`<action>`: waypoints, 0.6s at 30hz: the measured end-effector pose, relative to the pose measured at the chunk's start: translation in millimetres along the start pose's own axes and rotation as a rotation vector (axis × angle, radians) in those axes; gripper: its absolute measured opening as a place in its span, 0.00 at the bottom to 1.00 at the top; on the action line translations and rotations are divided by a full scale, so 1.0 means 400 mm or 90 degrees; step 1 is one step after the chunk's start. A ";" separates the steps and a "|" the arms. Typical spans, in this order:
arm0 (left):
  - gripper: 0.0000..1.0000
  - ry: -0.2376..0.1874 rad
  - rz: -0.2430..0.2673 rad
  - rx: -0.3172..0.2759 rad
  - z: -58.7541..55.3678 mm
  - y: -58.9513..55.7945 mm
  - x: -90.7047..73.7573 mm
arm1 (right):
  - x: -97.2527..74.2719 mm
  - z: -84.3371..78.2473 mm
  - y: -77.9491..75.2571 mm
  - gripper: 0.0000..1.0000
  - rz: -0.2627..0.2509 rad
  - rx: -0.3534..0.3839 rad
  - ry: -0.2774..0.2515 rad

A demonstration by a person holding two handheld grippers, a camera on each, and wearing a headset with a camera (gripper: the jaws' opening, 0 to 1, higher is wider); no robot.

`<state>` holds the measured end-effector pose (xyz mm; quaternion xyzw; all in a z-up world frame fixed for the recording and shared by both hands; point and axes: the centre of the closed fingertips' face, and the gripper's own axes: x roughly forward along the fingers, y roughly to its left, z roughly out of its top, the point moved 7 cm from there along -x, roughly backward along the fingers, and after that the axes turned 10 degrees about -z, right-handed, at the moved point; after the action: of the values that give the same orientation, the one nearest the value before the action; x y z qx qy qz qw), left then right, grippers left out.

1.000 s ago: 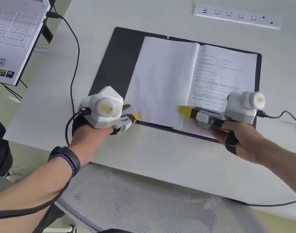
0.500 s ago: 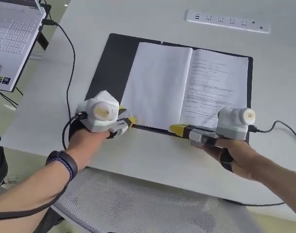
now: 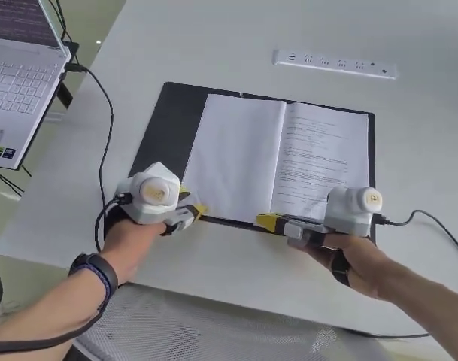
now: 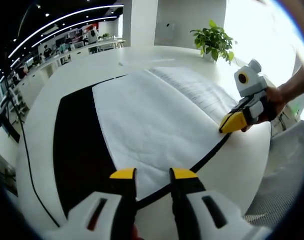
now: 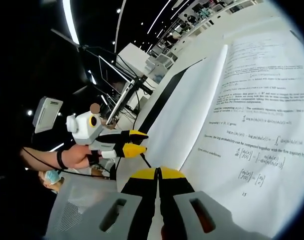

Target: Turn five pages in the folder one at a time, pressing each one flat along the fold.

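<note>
Your folder (image 3: 167, 124) lies open on the white table (image 3: 213, 45). Your left gripper (image 3: 194, 210) sits at its near edge, jaws parted. Your right gripper (image 3: 267, 222), jaws pressed together, points at the printed page (image 3: 323, 158) by the fold.

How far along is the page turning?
A turned page lies blank side up on the left of the folder. The shut right gripper sits at the fold, the open left gripper nearby. How many remain is unclear; a printed page is next.
</note>
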<state>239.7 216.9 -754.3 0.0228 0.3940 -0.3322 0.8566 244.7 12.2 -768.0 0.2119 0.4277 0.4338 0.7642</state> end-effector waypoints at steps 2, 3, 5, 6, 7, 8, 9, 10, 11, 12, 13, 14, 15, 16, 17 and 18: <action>0.28 -0.010 -0.002 -0.006 0.009 -0.006 -0.003 | -0.006 0.002 0.002 0.00 -0.002 -0.010 -0.002; 0.29 -0.013 -0.003 -0.007 0.013 -0.010 -0.006 | -0.010 0.003 0.003 0.01 -0.003 -0.017 -0.002; 0.30 -0.017 -0.004 -0.003 0.023 -0.019 -0.010 | -0.022 0.007 0.003 0.04 -0.012 -0.040 -0.002; 0.30 -0.019 -0.006 -0.001 0.026 -0.022 -0.012 | -0.033 0.011 0.006 0.05 -0.016 -0.052 -0.007; 0.31 -0.021 -0.006 0.001 0.030 -0.026 -0.013 | -0.041 0.017 0.006 0.06 -0.021 -0.061 -0.014; 0.31 -0.022 -0.006 0.003 0.033 -0.029 -0.015 | -0.054 0.023 0.009 0.06 -0.030 -0.068 -0.025; 0.31 -0.023 -0.006 0.007 0.037 -0.033 -0.018 | -0.063 0.028 0.008 0.07 -0.033 -0.071 -0.031; 0.32 -0.025 -0.007 0.009 0.040 -0.037 -0.020 | -0.072 0.033 0.006 0.09 -0.038 -0.075 -0.038; 0.32 -0.027 -0.008 0.012 0.044 -0.041 -0.023 | -0.084 0.040 0.003 0.10 -0.047 -0.085 -0.046; 0.32 -0.030 -0.007 0.015 0.048 -0.044 -0.027 | -0.095 0.045 0.006 0.11 -0.054 -0.093 -0.053; 0.32 -0.034 -0.007 0.018 0.053 -0.049 -0.032 | -0.111 0.051 0.005 0.13 -0.060 -0.099 -0.059; 0.32 -0.037 -0.008 0.019 0.057 -0.052 -0.035 | -0.120 0.055 0.006 0.14 -0.063 -0.102 -0.064; 0.33 -0.043 -0.008 0.020 0.063 -0.057 -0.040 | -0.136 0.062 0.005 0.15 -0.071 -0.114 -0.073; 0.33 -0.044 -0.009 0.024 0.066 -0.060 -0.043 | -0.146 0.066 0.004 0.16 -0.078 -0.122 -0.076; 0.33 -0.045 -0.009 0.027 0.069 -0.063 -0.045 | -0.156 0.069 0.000 0.18 -0.087 -0.129 -0.080; 0.33 -0.048 -0.009 0.030 0.073 -0.066 -0.050 | -0.171 0.074 -0.001 0.18 -0.095 -0.134 -0.086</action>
<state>234.1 198.6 -714.4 0.0281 0.3537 -0.3481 0.8677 252.1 -44.3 -719.9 0.1273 0.3419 0.4029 0.8394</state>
